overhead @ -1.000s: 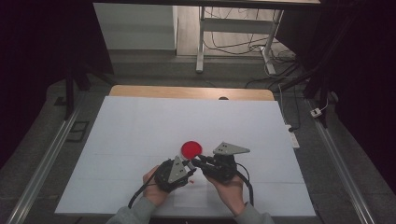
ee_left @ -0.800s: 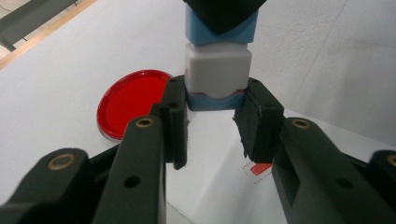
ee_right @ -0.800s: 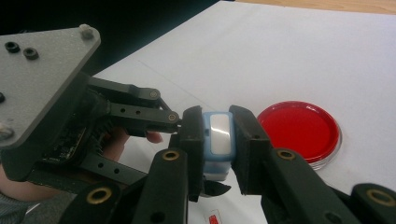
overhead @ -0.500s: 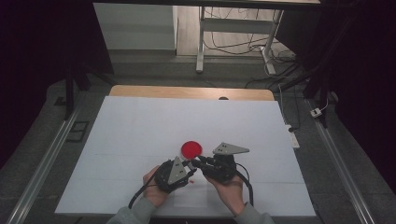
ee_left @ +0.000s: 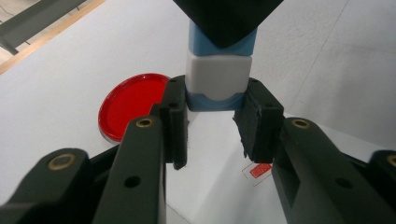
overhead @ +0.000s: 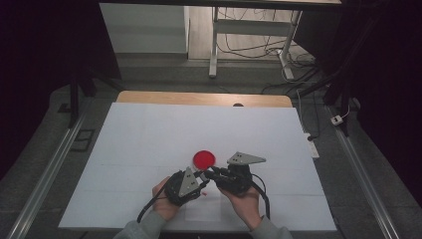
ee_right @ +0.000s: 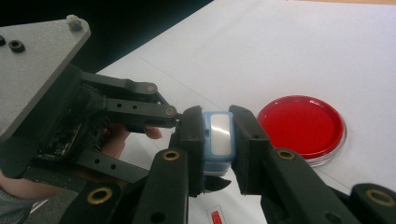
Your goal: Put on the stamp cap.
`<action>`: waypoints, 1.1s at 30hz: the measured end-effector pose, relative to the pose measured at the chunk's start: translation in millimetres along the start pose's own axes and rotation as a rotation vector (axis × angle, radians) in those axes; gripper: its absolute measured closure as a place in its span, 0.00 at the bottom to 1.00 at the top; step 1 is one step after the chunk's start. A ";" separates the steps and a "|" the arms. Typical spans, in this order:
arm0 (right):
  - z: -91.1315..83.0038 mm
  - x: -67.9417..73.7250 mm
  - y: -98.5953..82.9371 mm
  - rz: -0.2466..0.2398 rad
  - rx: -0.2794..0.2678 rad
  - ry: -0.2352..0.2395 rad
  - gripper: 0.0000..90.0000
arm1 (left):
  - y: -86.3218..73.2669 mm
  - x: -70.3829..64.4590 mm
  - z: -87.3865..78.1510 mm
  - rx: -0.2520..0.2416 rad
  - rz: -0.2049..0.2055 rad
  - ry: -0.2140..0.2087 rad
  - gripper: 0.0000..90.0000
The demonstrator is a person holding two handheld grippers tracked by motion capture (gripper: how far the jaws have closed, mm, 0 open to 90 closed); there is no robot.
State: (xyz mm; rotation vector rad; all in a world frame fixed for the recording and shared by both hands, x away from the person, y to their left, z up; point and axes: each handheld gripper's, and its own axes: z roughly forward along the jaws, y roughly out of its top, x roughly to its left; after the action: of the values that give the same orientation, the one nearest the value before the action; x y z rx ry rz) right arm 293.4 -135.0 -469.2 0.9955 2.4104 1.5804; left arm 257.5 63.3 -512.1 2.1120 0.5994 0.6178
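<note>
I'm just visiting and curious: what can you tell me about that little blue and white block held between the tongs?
The blue and white block looks like smooth plastic: a light blue body with a white band. The right tongs clamp it on two sides, above the white table. The left tongs flank one end, their pads not clearly touching. A red dish lies just beyond.

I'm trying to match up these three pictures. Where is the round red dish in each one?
High view: the red dish lies on the white table, just beyond the two grippers.
Left gripper view: left of centre, partly behind that gripper's left-hand jaw.
Right gripper view: at right, beyond the jaws.
Shared landmark: the blue and white block, seen in both gripper views.
</note>
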 end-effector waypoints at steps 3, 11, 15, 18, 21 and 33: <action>-1.4 0.6 1.6 0.000 -0.006 -0.003 0.84 | -1.0 1.4 1.3 0.009 -0.014 -0.009 0.73; -2.7 1.5 2.7 -0.021 -0.017 -0.005 0.84 | -1.5 2.6 0.8 -0.006 -0.028 -0.016 0.72; -2.7 2.2 2.7 -0.034 -0.019 -0.007 0.84 | -1.9 3.7 0.9 -0.011 -0.039 -0.024 0.70; -2.6 3.1 2.6 -0.043 -0.025 -0.009 0.84 | -2.0 4.8 0.9 -0.011 -0.049 -0.026 0.67; -2.9 3.6 2.7 -0.050 -0.028 -0.013 0.84 | -2.3 6.1 1.2 -0.008 -0.060 -0.036 0.62; -5.3 -0.5 3.2 -0.059 -0.037 -0.014 0.84 | -3.7 12.1 0.1 0.004 -0.114 -0.072 0.43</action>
State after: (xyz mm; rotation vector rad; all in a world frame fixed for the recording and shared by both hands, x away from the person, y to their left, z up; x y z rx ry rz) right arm 293.2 -138.7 -464.1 0.9177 2.3696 1.5869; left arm 266.1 72.6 -512.6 2.0786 0.6752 0.4753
